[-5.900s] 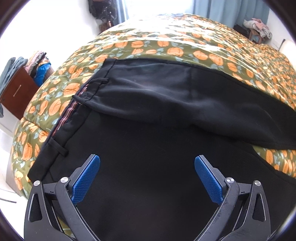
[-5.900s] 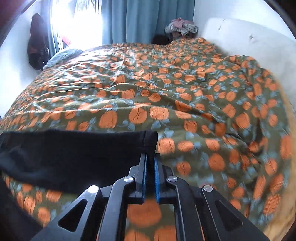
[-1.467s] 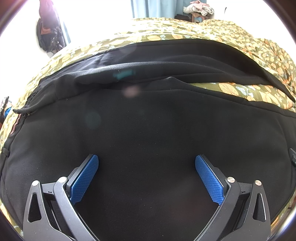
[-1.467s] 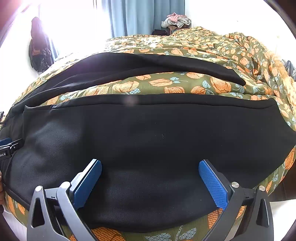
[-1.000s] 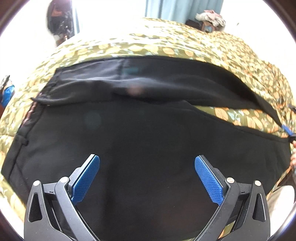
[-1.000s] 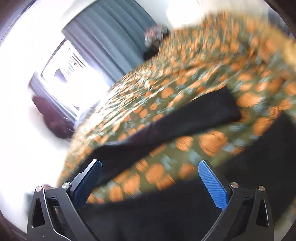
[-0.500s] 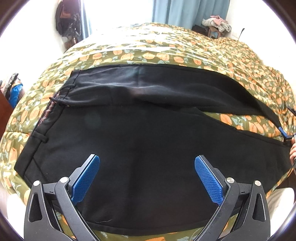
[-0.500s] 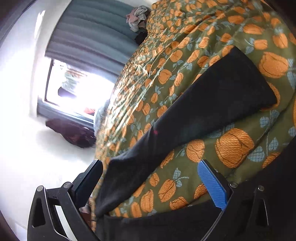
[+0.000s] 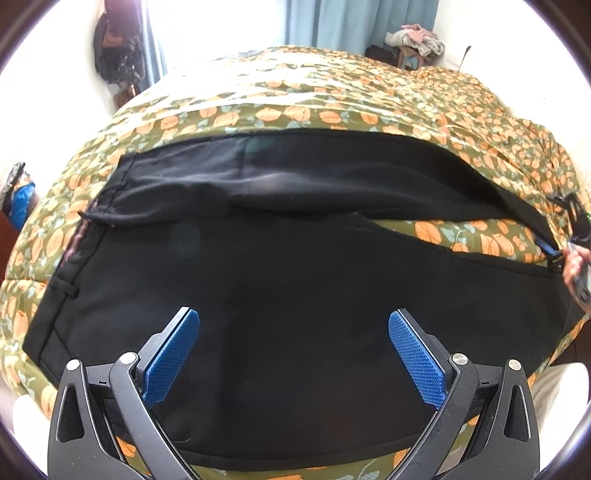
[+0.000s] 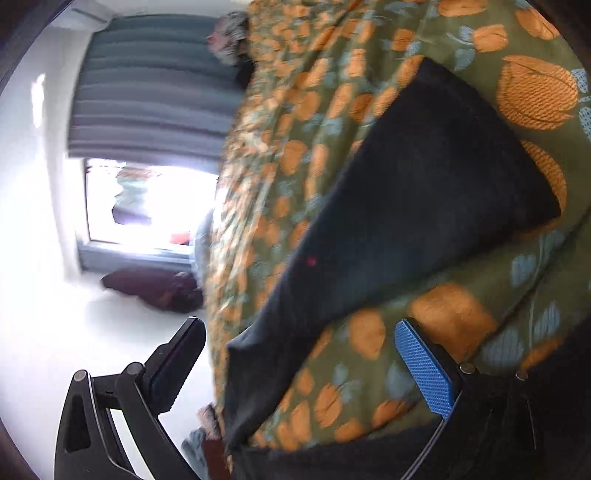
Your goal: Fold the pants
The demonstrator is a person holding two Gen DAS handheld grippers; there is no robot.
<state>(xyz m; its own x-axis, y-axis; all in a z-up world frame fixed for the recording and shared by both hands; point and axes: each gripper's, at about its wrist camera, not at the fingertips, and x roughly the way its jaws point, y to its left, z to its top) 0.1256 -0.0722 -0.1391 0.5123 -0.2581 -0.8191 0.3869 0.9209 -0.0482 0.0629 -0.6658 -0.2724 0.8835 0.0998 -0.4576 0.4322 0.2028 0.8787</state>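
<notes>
Black pants (image 9: pixel 280 280) lie spread flat on the bed, waistband at the left, both legs running right with a strip of bedspread showing between them. My left gripper (image 9: pixel 293 354) is open and empty above the near leg. My right gripper (image 10: pixel 299 358) is open and empty, rolled sideways near the leg ends; it also shows at the right edge of the left wrist view (image 9: pixel 569 236). The far leg (image 10: pixel 406 206) crosses the right wrist view, its hem at the upper right.
The bed has an olive bedspread with orange flowers (image 9: pixel 332 96). Blue curtains (image 9: pixel 332 22) and a bright window stand behind it. A pile of clothes (image 9: pixel 413 37) sits on a stool at the back right. Dark bags (image 9: pixel 118 55) hang at the back left.
My left gripper has pulled back and up, so more of the pants shows. My right gripper has let go of the leg end, opened, moved right and rolled sideways.
</notes>
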